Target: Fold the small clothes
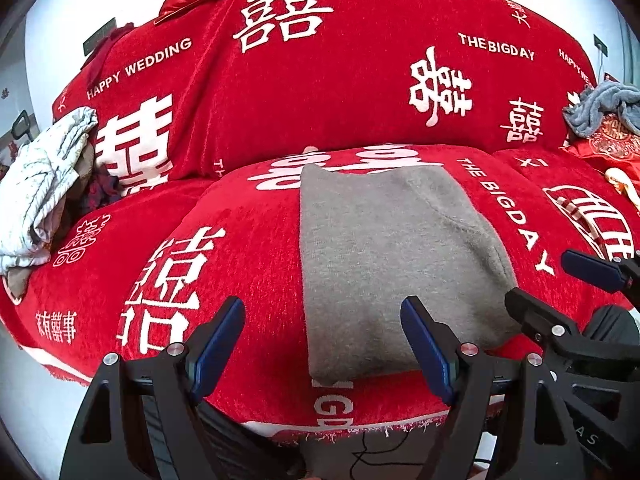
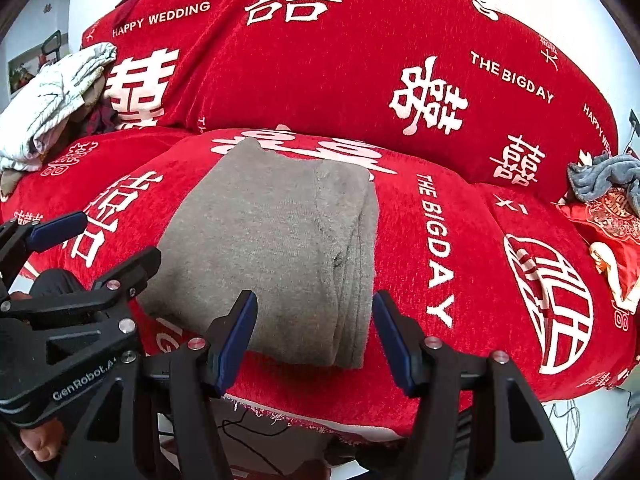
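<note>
Where sofa cover (image 1: 248, 112) spreads, white clothes (image 1: 44, 184) leftward.

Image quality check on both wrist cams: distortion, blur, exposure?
Left wrist: strong fisheye bowing, dark corner vignette, wall blown out white; grey garment sharp, left gripper fingers slightly soft. Right wrist: same bowing and vignette, even soft light, no glare; garment knit crisp, right gripper in focus.

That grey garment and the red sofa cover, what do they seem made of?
Grey garment: looks like soft knit, maybe fleece or wool blend; matte, fuzzy nap. Sofa cover: probably chenille-type woven fabric; ribbed sheen, frayed fringe at the front edge.
</note>
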`<state>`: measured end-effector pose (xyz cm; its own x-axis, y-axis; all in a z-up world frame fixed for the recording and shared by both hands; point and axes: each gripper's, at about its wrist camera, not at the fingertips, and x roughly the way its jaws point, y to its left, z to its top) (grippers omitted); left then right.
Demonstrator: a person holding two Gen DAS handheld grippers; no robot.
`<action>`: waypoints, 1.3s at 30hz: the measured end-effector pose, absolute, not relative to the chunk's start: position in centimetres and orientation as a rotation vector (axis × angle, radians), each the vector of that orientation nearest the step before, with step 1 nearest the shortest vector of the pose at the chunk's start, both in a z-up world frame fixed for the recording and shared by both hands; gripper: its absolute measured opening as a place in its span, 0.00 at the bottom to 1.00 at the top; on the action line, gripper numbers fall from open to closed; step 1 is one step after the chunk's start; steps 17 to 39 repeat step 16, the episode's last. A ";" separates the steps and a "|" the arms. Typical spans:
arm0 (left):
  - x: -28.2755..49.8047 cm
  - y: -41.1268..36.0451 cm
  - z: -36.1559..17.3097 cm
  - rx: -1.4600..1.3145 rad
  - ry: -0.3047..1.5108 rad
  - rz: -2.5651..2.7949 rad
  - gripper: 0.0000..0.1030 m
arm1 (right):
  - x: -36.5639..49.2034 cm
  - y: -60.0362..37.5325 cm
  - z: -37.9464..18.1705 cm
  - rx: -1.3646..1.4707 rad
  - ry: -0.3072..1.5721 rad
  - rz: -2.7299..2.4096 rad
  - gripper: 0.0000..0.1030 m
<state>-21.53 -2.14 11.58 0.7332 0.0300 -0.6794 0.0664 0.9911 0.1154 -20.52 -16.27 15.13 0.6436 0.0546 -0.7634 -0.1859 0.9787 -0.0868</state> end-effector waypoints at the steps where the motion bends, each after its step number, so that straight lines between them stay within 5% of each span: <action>1: -21.6 -2.1 11.6 0.135 0.747 -0.021 0.79 | -20.5 -16.3 15.2 -0.162 0.861 0.137 0.62; 39: -21.4 -1.7 11.4 0.112 0.764 -0.034 0.79 | -20.4 -16.2 15.3 -0.163 0.864 0.139 0.62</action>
